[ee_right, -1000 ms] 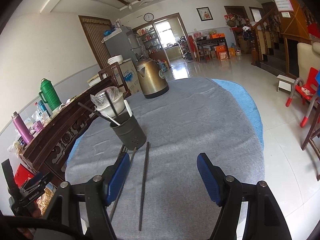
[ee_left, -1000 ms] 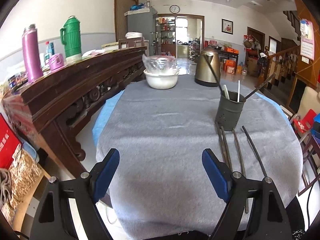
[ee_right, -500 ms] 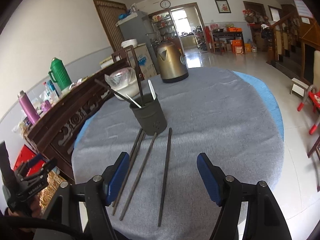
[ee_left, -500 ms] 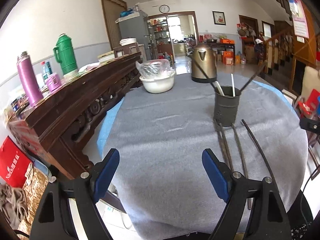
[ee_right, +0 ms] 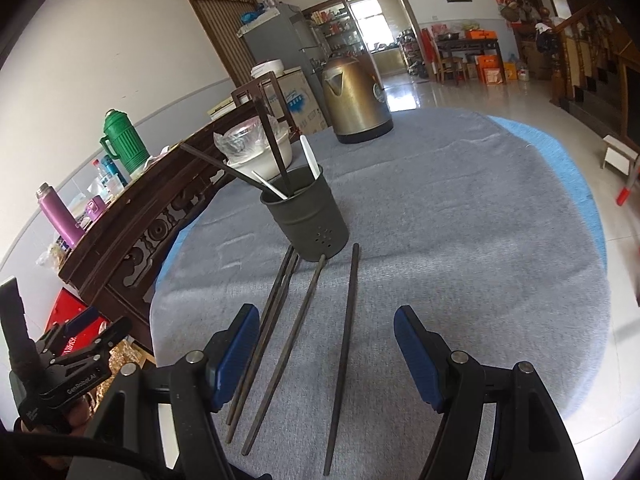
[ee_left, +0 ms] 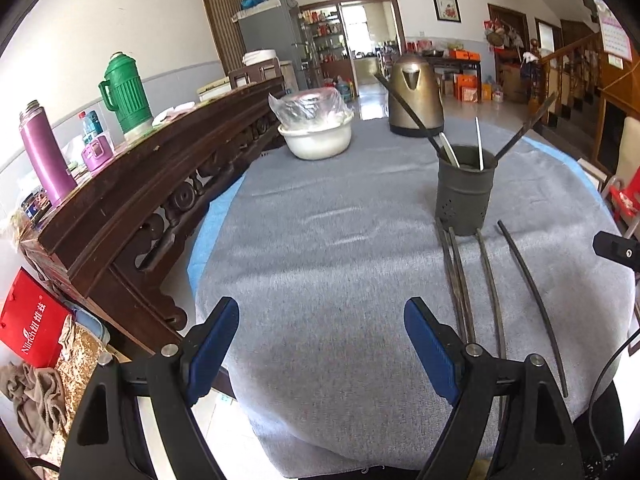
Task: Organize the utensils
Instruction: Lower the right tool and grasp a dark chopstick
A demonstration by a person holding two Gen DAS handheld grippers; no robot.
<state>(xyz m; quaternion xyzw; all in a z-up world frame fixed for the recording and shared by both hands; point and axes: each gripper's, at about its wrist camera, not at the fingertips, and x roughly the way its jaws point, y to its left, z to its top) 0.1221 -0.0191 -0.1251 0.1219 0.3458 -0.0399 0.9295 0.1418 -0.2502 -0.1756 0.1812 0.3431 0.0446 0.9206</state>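
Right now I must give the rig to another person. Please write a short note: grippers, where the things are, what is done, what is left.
Left gripper: open, empty, above the near edge of the table.
Right gripper: open, empty, over the loose chopsticks.
Utensil holder: upright on the grey cloth, in front of the kettle and the white bowl.
Done: two chopsticks and two white utensils stand in the holder.
Left: four chopsticks lie side by side on the cloth in front of the holder; put them in.

Four chopsticks [ee_right: 308,344] lie on the table [ee_right: 460,220] before the utensil holder [ee_right: 306,216]
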